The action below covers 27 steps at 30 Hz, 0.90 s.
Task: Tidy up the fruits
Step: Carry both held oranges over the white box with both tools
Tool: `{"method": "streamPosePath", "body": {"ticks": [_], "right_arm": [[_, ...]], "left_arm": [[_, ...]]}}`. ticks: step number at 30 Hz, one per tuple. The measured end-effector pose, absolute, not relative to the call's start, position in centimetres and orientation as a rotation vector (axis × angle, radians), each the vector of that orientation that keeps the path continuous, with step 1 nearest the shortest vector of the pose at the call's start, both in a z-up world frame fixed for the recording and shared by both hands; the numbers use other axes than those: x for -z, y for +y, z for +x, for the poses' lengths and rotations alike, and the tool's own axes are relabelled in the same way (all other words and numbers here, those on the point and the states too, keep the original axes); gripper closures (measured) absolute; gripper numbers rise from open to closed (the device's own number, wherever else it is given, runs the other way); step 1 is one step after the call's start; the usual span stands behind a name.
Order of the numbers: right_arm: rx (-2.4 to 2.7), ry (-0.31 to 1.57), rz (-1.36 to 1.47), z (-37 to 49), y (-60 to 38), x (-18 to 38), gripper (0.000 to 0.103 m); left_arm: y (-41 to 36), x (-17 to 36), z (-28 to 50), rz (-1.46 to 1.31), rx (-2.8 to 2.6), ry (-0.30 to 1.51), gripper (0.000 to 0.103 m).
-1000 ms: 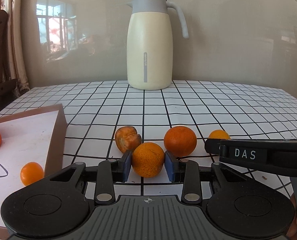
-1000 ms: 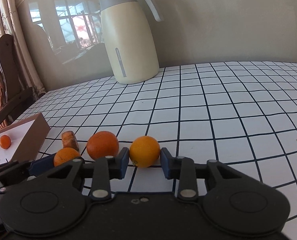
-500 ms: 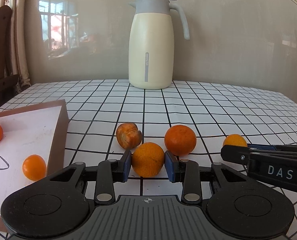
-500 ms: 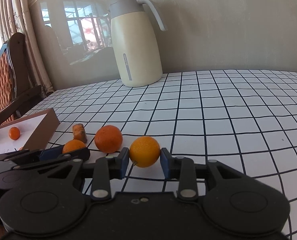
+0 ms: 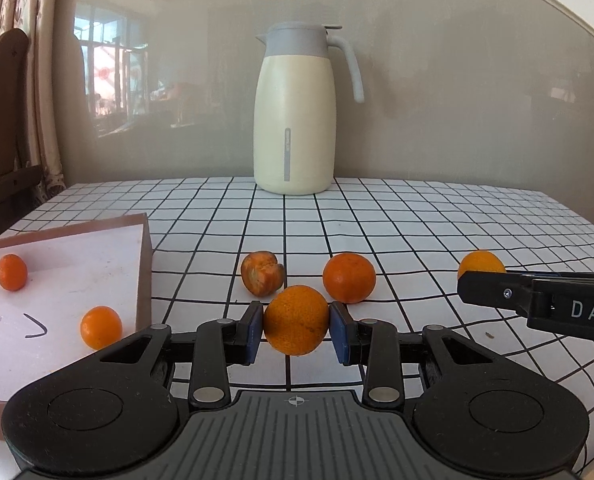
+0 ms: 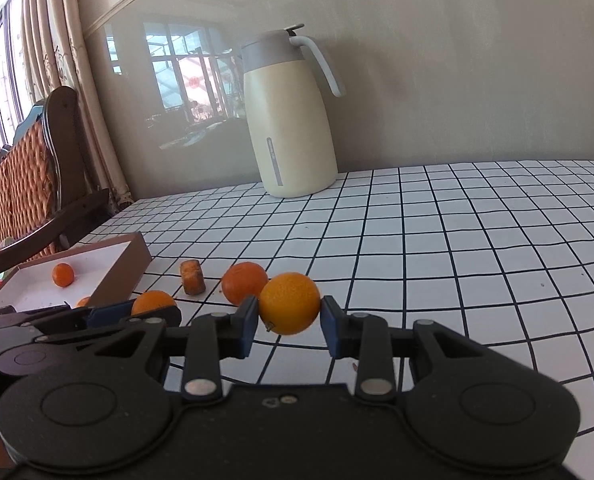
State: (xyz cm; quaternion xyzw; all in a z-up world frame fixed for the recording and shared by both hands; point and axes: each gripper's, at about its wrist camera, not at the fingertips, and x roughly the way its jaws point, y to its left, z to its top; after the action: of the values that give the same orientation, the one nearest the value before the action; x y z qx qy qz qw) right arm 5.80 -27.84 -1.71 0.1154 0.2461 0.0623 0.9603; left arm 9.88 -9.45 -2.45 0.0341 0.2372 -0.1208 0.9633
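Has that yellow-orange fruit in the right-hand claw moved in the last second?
Yes. The yellow-orange fruit, clamped in the right gripper, has risen off the checked tablecloth and now overlaps the darker orange it sat beside.

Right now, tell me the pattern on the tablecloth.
White tablecloth with a black grid of squares; clearest in the right wrist view.

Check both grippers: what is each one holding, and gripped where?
The left gripper holds an orange, pads on its left and right sides at mid-height. The right gripper holds a yellower orange the same way, lifted off the table.
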Motion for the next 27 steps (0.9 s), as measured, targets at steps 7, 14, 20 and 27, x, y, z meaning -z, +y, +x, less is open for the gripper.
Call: {"method": "streamPosePath", "body": {"ticks": [7, 14, 20, 27], "right_arm": [[-0.180, 0.452, 0.223, 5.5, -25.8, 0.6, 0.078], [-0.236, 0.433, 0.210, 6.1, -23.2, 0.1, 0.078], [-0.287, 0.416, 0.206, 6.4, -21.1, -0.3, 0.078], [-0.343, 0.400, 0.197, 6.8, -18.2, -0.7, 0.078]], "left_arm": [[-7.2, 1.0, 8.5, 0.060, 0.222, 0.437, 0.067], [-3.9, 0.0, 8.0, 0.032, 0.162, 0.405, 0.067], [-1.3, -0.5, 7.7, 0.013, 0.102, 0.383, 0.067], [2.2, -0.8, 7.1, -0.008, 0.027, 0.367, 0.067]]}}
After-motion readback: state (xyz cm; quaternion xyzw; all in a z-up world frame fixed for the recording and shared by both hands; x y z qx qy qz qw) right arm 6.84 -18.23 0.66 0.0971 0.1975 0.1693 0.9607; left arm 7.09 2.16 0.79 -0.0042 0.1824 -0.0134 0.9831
